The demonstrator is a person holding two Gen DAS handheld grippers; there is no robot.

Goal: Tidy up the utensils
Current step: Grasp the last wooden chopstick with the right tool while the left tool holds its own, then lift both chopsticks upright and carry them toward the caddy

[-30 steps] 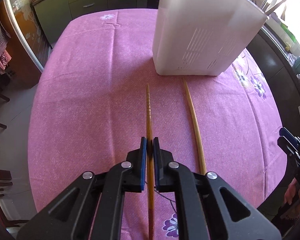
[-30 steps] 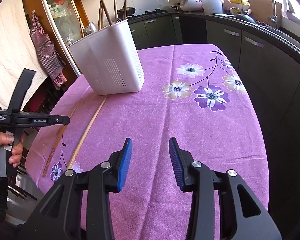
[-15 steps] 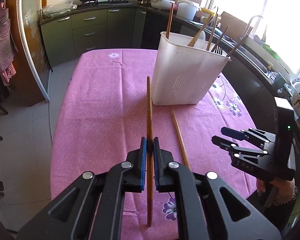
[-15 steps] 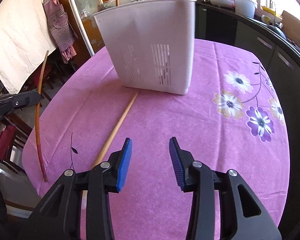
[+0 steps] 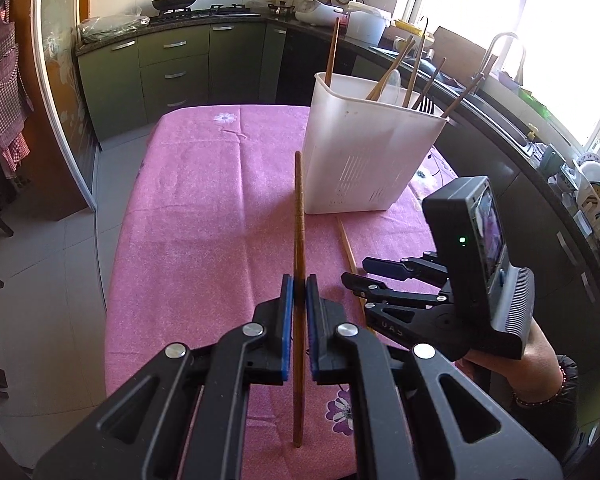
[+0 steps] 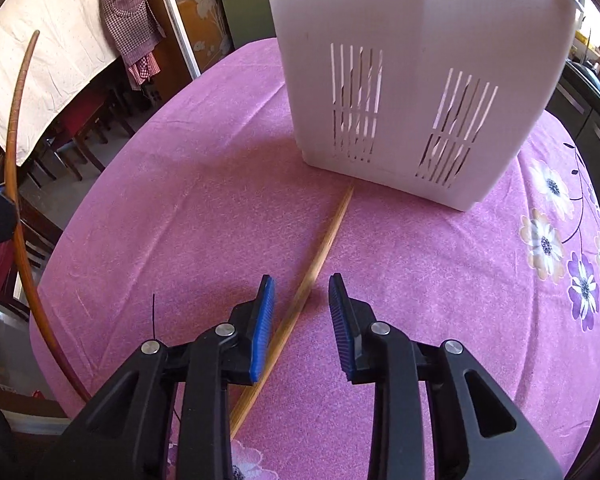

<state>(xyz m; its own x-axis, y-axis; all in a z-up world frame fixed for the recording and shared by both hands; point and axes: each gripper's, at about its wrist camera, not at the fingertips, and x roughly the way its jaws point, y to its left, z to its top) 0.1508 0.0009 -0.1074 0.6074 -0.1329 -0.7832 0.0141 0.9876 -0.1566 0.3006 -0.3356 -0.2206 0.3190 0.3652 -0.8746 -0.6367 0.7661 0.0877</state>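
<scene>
My left gripper (image 5: 299,286) is shut on a dark brown chopstick (image 5: 299,216), lifted off the pink tablecloth and pointing toward the white utensil holder (image 5: 364,160). That chopstick (image 6: 16,168) also shows at the left edge of the right wrist view. A lighter chopstick (image 6: 312,280) lies flat on the cloth, its far tip at the foot of the white holder (image 6: 412,80). My right gripper (image 6: 300,292) hangs low over it with the stick between its blue pads; the jaws are closing and the pads stand apart from the stick. The right gripper (image 5: 364,276) appears in the left wrist view too.
The holder carries several wooden utensils and a fork (image 5: 424,106). The round table (image 5: 204,208) has a pink flowered cloth. Dark kitchen cabinets (image 5: 172,72) stand behind, a counter with a sink (image 5: 500,64) to the right. Chairs (image 6: 80,128) and a hanging cloth are at the left.
The left gripper lifted the dark chopstick off the cloth and tilted up. The right gripper travelled left toward the holder, came down over the light chopstick, and its jaws narrowed.
</scene>
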